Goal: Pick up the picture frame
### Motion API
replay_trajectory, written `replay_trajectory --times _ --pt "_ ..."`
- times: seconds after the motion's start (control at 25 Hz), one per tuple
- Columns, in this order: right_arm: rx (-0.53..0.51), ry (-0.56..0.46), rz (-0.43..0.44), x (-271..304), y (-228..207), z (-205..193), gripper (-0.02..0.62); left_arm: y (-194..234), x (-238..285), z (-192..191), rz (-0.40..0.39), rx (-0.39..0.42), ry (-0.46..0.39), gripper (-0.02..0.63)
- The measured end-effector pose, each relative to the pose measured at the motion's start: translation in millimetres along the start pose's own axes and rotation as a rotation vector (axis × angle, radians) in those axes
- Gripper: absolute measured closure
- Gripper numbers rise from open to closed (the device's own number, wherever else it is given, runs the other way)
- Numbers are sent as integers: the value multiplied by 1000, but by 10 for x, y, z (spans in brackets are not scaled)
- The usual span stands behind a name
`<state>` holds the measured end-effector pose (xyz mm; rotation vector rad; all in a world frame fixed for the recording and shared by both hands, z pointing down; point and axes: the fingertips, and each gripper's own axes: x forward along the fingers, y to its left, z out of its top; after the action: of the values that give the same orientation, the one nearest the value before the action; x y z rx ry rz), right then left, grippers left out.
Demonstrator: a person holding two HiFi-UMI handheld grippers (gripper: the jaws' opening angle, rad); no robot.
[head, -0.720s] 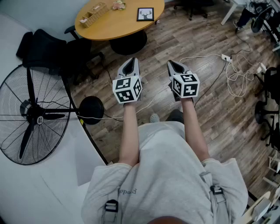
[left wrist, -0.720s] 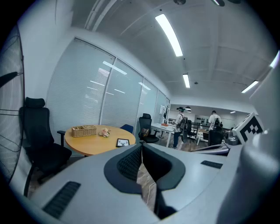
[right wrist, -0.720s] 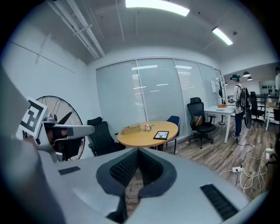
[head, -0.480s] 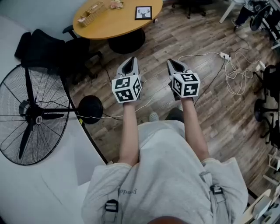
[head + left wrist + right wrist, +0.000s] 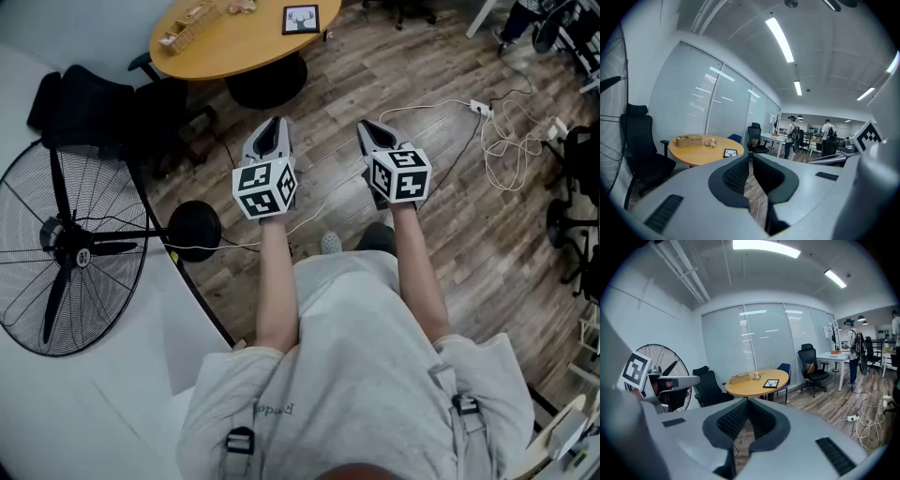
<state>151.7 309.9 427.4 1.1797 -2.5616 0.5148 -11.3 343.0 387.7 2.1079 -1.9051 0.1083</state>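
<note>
Picture frame, beyond left tongs, right tongs

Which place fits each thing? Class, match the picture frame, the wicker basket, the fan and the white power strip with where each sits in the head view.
Things:
1 picture frame
2 wicker basket
3 fan
4 white power strip

Places:
A on the wooden floor, to the right
B left end of the round table
C standing at the far left
D right part of the round table

Pairs: 1-D, 2-B, 3-C, 4-A
</note>
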Motion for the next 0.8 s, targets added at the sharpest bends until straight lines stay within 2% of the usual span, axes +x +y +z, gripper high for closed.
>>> replay_trajectory --times 0.32,0.4,0.44,0.48,0.8 --pt "24 -10 20 -19 46 -23 560 55 -61 4 1 -4 -12 572" --pt "28 -6 21 -20 62 -42 502 67 -59 -6 -5 -8 -8 520" --pt "26 0 20 -20 74 -59 463 77 -57 -21 -7 -11 -3 464" --pt "23 5 20 -23 84 -78 458 88 -55 -41 -6 -13 3 448" --pt "45 23 34 -57 -52 -155 404 102 6 -112 16 -19 15 413"
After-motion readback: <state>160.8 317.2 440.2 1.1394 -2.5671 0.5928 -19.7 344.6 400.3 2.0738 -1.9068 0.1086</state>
